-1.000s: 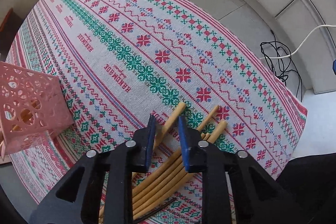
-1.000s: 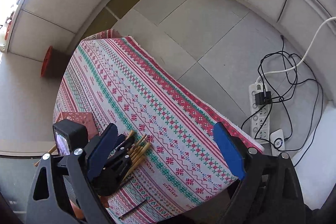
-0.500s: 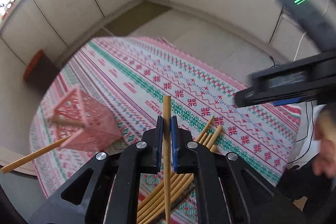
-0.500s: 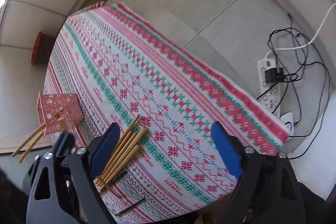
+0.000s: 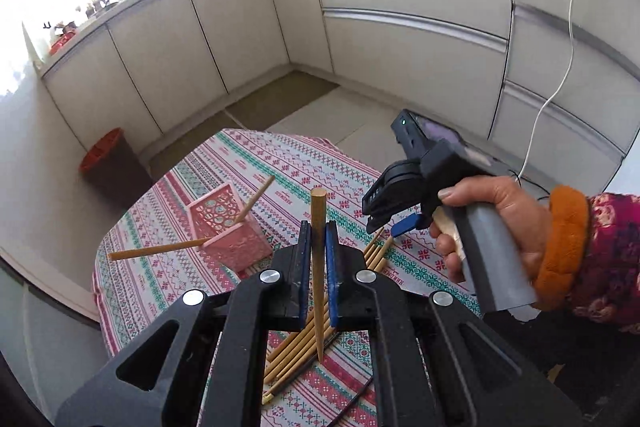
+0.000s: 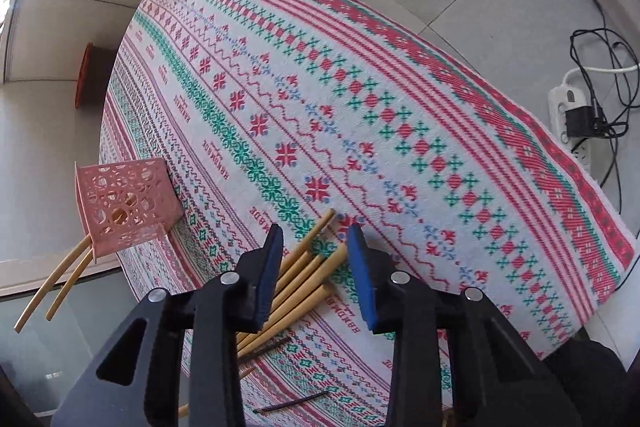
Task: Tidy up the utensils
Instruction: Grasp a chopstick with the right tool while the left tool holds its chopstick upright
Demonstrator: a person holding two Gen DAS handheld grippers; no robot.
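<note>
On the left of the table (image 6: 280, 75), which wears a red-and-green patterned cloth, stands a pink basket (image 5: 230, 227) with cut-out sides; two chopsticks (image 5: 160, 249) lean out of it. Further right, the left tongs (image 5: 316, 267) are pressed together on a single chopstick (image 5: 319, 267), pinching it between the blue pads so that its blunt end points up and its thin tip hangs above the table. Under it a bundle of loose chopsticks (image 6: 308, 279) lies side by side on the cloth, with a thin dark stick (image 6: 292, 403) near the table's front edge. The right tongs (image 6: 314, 267) point down over that bundle, their jaws closing with the chopstick ends between the pads, not yet pinched. On the far right a hand (image 5: 496, 223) in an orange cuff grips their handle.
</note>
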